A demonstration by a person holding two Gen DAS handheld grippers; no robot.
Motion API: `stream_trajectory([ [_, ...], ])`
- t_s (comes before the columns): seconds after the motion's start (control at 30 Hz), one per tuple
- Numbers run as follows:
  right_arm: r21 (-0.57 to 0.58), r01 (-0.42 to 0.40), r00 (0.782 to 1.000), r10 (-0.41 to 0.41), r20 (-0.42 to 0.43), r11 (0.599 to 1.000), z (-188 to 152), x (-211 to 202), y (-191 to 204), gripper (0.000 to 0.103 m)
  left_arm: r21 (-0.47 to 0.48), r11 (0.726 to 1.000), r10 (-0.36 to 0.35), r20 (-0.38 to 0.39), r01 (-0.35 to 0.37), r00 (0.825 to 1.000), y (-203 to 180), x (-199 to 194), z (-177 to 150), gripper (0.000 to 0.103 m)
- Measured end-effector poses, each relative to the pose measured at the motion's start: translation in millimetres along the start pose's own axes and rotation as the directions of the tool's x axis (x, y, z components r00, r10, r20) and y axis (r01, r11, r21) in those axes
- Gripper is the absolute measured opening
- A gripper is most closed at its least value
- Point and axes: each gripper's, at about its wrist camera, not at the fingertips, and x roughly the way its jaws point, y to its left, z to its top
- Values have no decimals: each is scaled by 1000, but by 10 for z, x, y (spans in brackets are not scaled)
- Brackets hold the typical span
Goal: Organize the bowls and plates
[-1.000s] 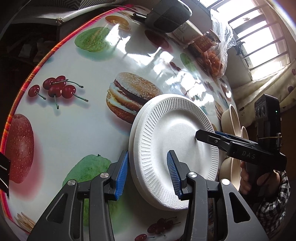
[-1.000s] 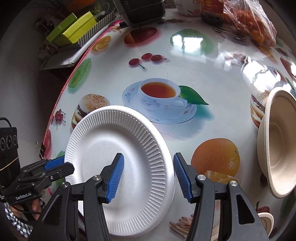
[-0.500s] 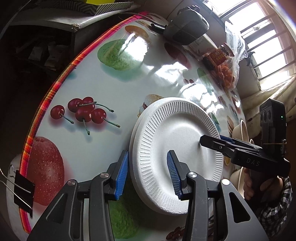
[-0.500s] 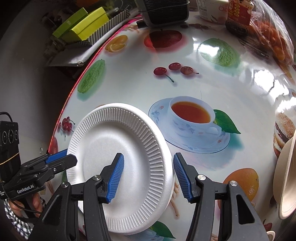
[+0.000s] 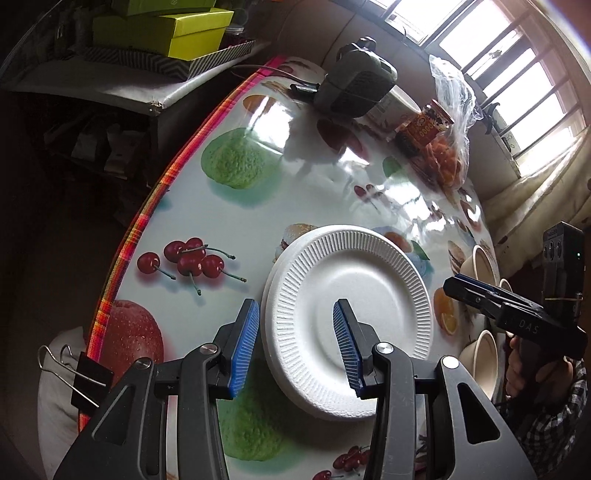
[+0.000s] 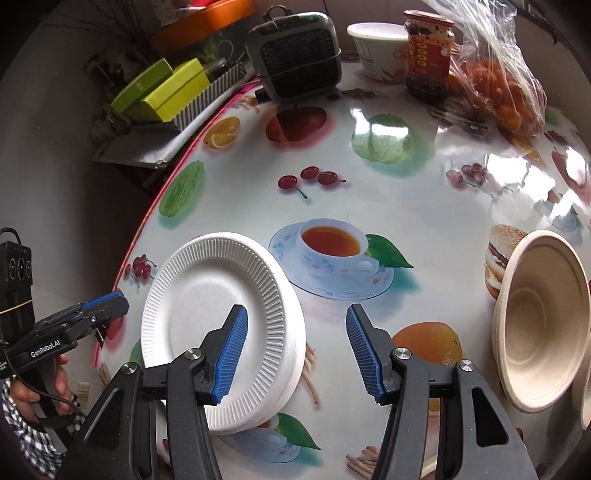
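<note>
A stack of white ribbed foam plates (image 5: 351,310) lies on the fruit-print table; it also shows in the right wrist view (image 6: 218,314). My left gripper (image 5: 295,343) is open and empty, its jaws straddling the stack's near left rim from above. My right gripper (image 6: 295,350) is open and empty, over the stack's right edge; it shows at the right in the left wrist view (image 5: 480,295). A beige paper bowl (image 6: 546,325) sits at the right; several beige bowls (image 5: 480,262) show at the table's right edge.
A dark green heater (image 6: 295,51), a white tub (image 6: 380,48), a red-labelled jar (image 6: 428,51) and a bag of oranges (image 6: 498,85) stand at the far side. The table's striped edge (image 5: 147,206) runs on the left, with a binder clip (image 5: 85,380). Green boxes (image 5: 162,29) lie beyond.
Both grippers have pulled back and away from the plate stack, so more of the table shows. The right gripper has shifted right, off the plate's centre. Both jaws stay open.
</note>
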Motion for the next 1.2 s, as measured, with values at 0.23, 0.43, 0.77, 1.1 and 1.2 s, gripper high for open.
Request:
stream_trajectory([
  [0.23, 28, 19, 987, -24, 160, 999, -285, -833, -181, 55, 205, 975, -95, 19, 89, 995, -861, -119, 120, 43],
  [0.43, 118, 131, 946, -160, 284, 984, -646, -1536, -546, 55, 355, 920, -168, -25, 166, 985, -1628, 15, 171, 43],
  [0.77, 333, 229, 876, -342, 340, 915, -1131, -1906, -1406, 55, 488, 844, -203, -90, 221, 975, -2440, 445, 206, 43],
  [1.1, 293, 182, 895, -281, 346, 939, -1041, -1546, -1732, 39, 474, 859, -170, -93, 193, 981, -2589, 907, 259, 43],
  [1.2, 294, 138, 913, -237, 333, 946, -980, -1386, -1794, 33, 464, 867, -155, -98, 183, 983, -2564, 1032, 257, 43],
])
